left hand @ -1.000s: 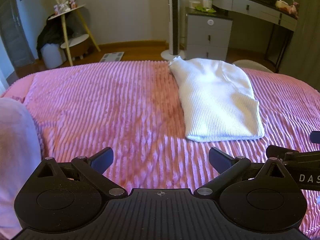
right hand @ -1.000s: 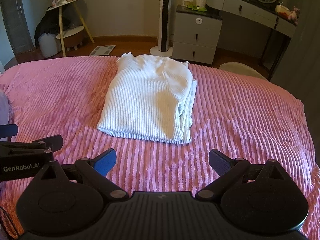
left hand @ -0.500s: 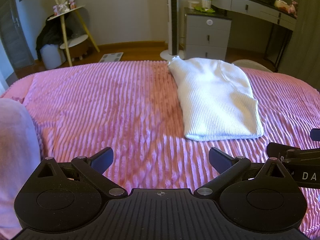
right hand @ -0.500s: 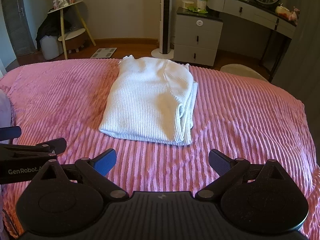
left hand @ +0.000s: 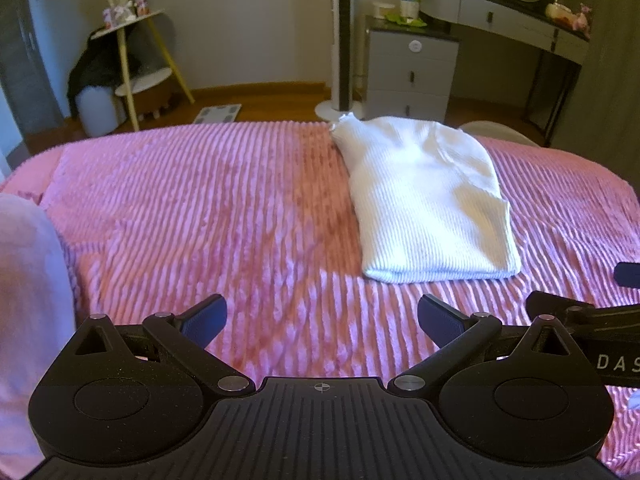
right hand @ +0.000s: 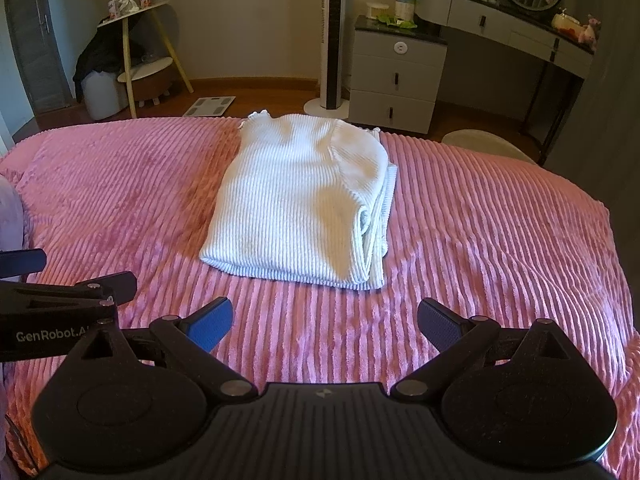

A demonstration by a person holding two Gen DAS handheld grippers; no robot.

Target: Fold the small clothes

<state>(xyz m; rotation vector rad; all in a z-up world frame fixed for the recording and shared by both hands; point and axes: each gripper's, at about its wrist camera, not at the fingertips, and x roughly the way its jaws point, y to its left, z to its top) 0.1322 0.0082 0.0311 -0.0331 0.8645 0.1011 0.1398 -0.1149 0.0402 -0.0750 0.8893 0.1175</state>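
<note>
A white ribbed knit garment [left hand: 424,204] lies folded lengthwise on the pink ribbed bedspread [left hand: 224,216]; in the right wrist view it [right hand: 304,200] sits ahead at centre, its layered edges on the right. My left gripper [left hand: 322,316] is open and empty, above the bedspread, left of and short of the garment. My right gripper [right hand: 325,322] is open and empty, just short of the garment's near hem. Each gripper shows at the edge of the other's view.
A pale pink pillow or cloth [left hand: 28,304] lies at the bed's left edge. Beyond the bed's far edge stand a grey drawer unit [right hand: 396,76], a tower fan [right hand: 332,36], a dressing table [right hand: 508,28] and a small shelf stand [right hand: 136,52].
Both views shifted slightly; the garment sits a little lower and nearer in the right wrist view. Both grippers stay open and empty.
</note>
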